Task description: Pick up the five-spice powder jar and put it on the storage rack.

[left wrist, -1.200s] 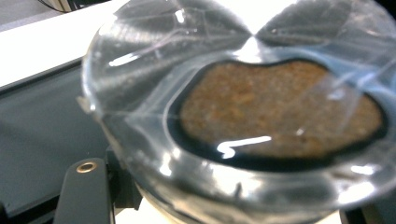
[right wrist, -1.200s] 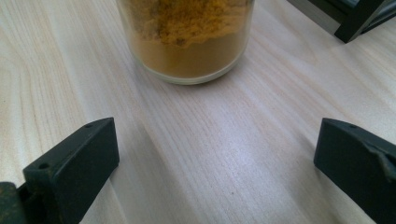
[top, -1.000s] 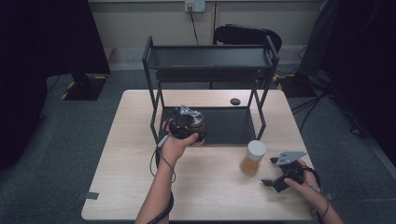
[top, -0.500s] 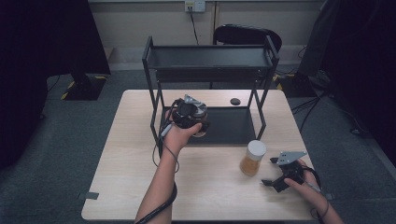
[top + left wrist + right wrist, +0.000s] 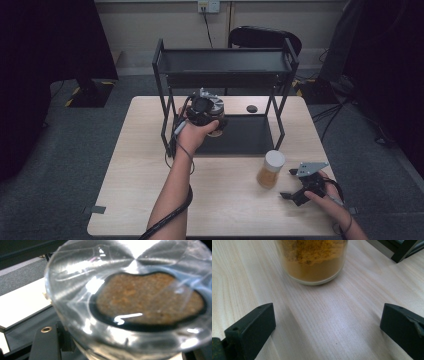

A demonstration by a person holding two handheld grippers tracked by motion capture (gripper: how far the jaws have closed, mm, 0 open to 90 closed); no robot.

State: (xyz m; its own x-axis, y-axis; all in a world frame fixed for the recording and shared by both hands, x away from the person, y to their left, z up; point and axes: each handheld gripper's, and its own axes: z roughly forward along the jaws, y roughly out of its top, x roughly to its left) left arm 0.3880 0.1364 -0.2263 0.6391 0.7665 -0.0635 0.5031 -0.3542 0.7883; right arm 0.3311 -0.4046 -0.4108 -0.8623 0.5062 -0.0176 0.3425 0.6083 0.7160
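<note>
High view: my left gripper holds a clear jar at the rack's lower shelf; a capped spice jar stands on the desk beside my right gripper. Left gripper view: jaws clamp the jar, brown powder inside. Right gripper view: jaws spread wide, orange powder jar ahead.
</note>
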